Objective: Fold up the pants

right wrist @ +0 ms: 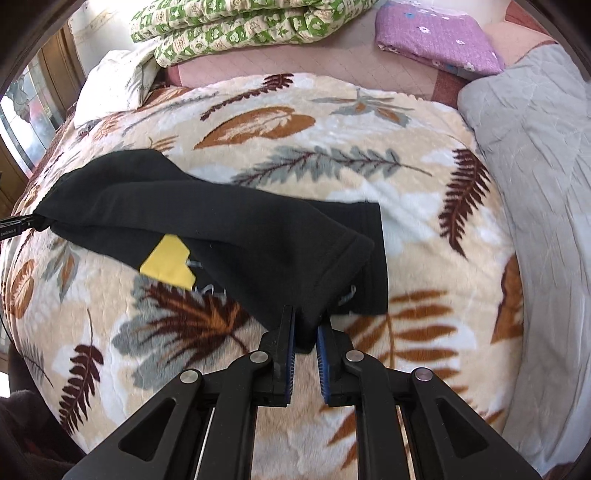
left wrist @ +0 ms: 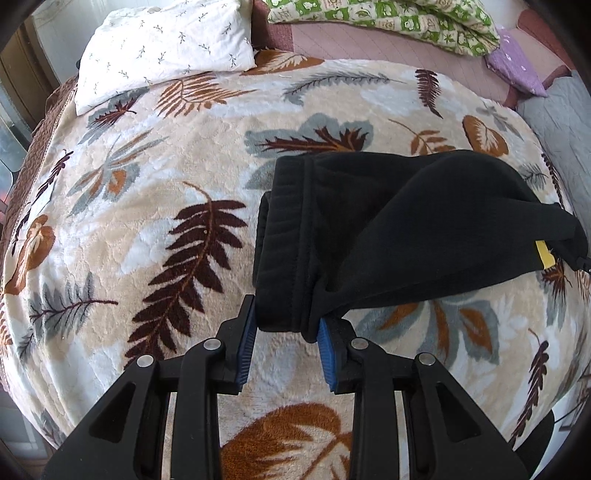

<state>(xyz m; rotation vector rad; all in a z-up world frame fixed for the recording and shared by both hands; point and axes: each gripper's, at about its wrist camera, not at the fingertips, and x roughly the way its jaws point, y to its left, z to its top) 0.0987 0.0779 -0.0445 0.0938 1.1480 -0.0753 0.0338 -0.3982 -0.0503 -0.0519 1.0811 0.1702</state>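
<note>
Black fleece pants hang folded above the leaf-patterned blanket, held between both grippers. My left gripper is shut on the thick waistband corner at the pants' near left end. My right gripper is shut on the cuff end of the pants. A yellow label shows on the underside, also in the left wrist view. The right gripper's tip shows at the far right edge of the left view.
A white pillow lies at the blanket's far left. A green patterned quilt, a folded purple cloth and a grey quilted cover lie at the back and right. The blanket covers the bed.
</note>
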